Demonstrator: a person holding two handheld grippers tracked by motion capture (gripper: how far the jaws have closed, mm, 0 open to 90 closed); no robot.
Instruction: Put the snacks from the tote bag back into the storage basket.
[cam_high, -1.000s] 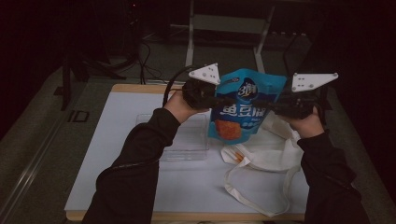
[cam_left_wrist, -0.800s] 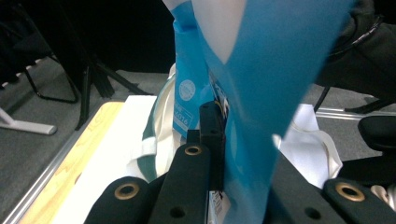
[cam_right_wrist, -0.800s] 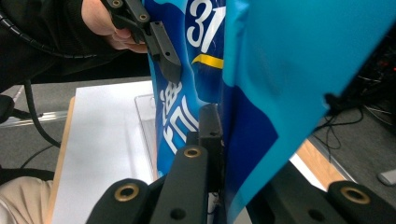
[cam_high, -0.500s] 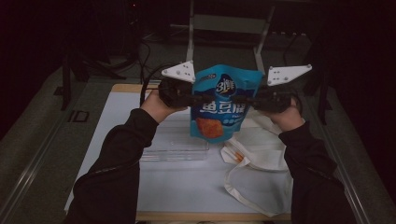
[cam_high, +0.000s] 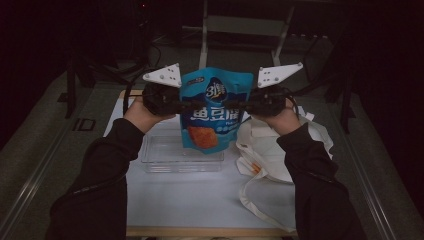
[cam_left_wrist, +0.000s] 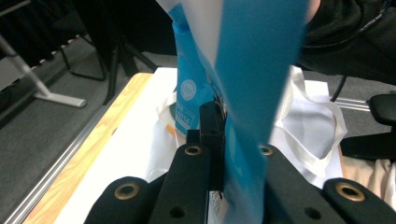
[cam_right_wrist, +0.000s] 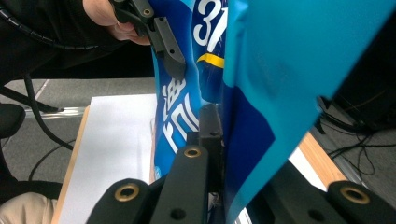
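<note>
Both sets of jaws clamp the blue snack pouch (cam_high: 216, 107) mid-frame, left gripper (cam_high: 176, 104) and right gripper (cam_high: 246, 105) at its side edges; likely light, crinkly, slippery film.

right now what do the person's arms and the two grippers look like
Both arms wear dark long sleeves down to the wrists. The left gripper and right gripper have black bodies, and each carries a pale grey three-cornered plate dotted with small holes on top. A black cable trails from the left one. Up close, the black jaws show brass-ringed holes.
</note>
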